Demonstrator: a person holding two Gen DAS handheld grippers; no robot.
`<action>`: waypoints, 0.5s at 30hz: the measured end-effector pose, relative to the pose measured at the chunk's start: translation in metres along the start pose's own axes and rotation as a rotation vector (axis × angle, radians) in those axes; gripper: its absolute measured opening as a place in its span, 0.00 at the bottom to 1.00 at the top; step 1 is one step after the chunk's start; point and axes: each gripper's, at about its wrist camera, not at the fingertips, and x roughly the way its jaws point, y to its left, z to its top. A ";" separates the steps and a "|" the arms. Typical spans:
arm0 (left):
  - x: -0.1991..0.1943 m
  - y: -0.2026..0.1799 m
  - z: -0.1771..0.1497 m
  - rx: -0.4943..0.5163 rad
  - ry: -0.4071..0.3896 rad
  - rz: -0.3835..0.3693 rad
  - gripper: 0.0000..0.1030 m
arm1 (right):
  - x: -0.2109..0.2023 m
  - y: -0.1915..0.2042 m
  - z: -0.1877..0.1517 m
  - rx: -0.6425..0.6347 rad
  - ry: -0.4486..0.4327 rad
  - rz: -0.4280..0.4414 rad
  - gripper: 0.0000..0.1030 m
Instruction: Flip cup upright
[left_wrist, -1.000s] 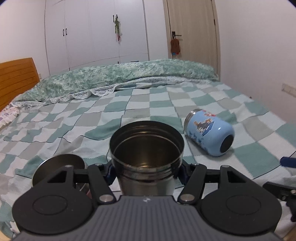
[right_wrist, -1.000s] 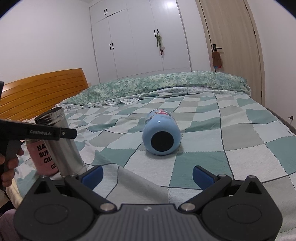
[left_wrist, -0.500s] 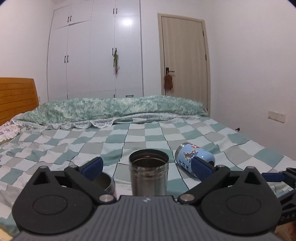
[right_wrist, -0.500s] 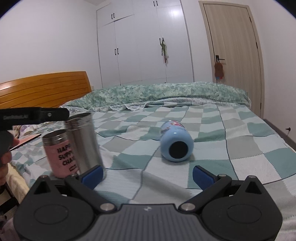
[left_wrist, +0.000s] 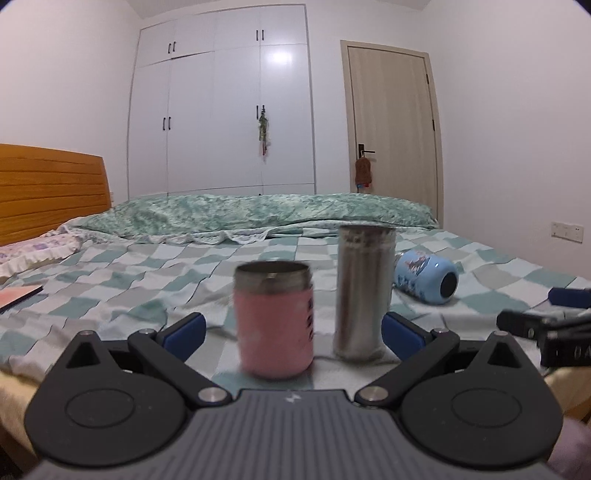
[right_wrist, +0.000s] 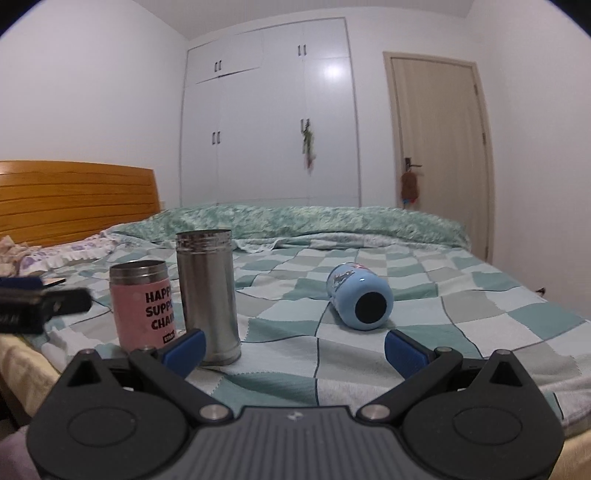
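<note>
1. Headboard (right_wrist: 74, 199), orange wood, far left, cut off by the frame edge; a pillow (right_wrist: 62, 254) below it, print too small to read.
2. Left tool (left_wrist: 291, 328) spread wide, nothing between its blue pads (left_wrist: 184, 330); seen from the right wrist view it is only a dark blurred bar at the left edge.
3. Pink cup (right_wrist: 142, 304) upright on the checked bed cover (right_wrist: 480, 321); lettering partly cut off by the steel cup, blurred in the left view.
4. Steel cup (right_wrist: 207, 295) upright, just right of the pink cup, touching or nearly so, can't tell which.
5. Right tool (right_wrist: 293, 349) spread open, empty; its left pad overlaps the steel cup's base in view.
6. Blue cup (right_wrist: 360, 301) lying on its side, dark base facing the camera, well apart to the right; its mouth is hidden.
</note>
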 end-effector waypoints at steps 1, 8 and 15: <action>-0.002 0.003 -0.004 -0.006 -0.001 0.001 1.00 | -0.001 0.002 -0.002 -0.002 -0.003 -0.011 1.00; -0.002 0.012 -0.030 -0.034 0.019 0.022 1.00 | -0.009 0.015 -0.023 -0.028 -0.037 -0.063 1.00; -0.007 0.011 -0.036 -0.037 0.009 0.046 1.00 | -0.015 0.019 -0.030 -0.046 -0.068 -0.091 1.00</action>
